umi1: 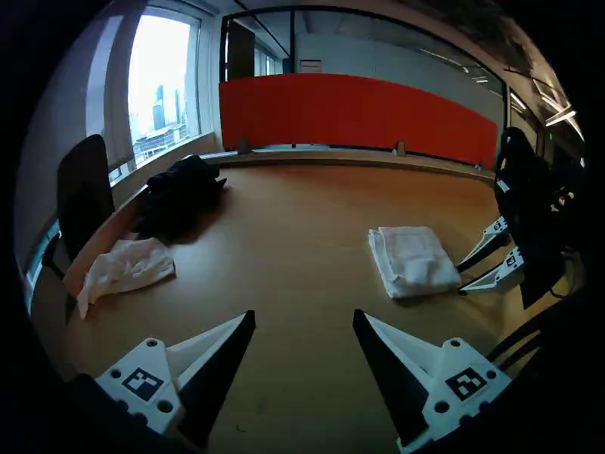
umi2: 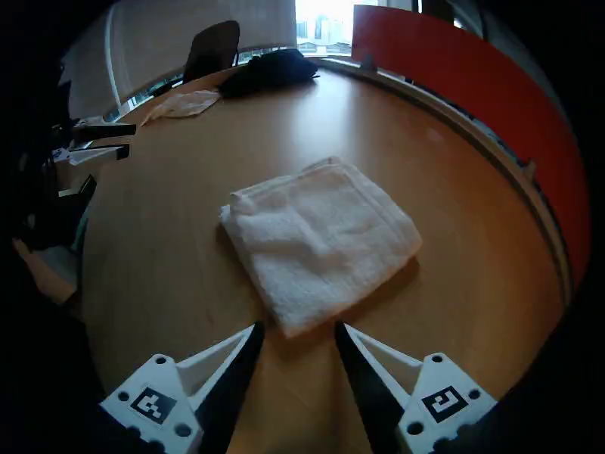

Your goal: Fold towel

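A white towel (umi2: 321, 234), folded into a thick rectangle, lies flat on the round wooden table (umi2: 166, 250). My right gripper (umi2: 299, 329) is open at the towel's near corner, which reaches just into the gap between the fingertips; neither finger presses on it. In the left gripper view the same towel (umi1: 412, 259) lies to the right, with the right gripper (umi1: 459, 279) at its right edge. My left gripper (umi1: 302, 318) is open over bare tabletop with nothing between its fingers, well away from the towel. It appears at the far left of the right gripper view as the left gripper (umi2: 131, 140).
A crumpled white cloth (umi1: 125, 268) lies near the table's left edge, beside a black bundle (umi1: 181, 193). A dark chair (umi1: 83, 189) stands by the window. A red partition (umi1: 355, 113) runs behind the table. A person in dark clothes (umi1: 529, 212) holds the right gripper.
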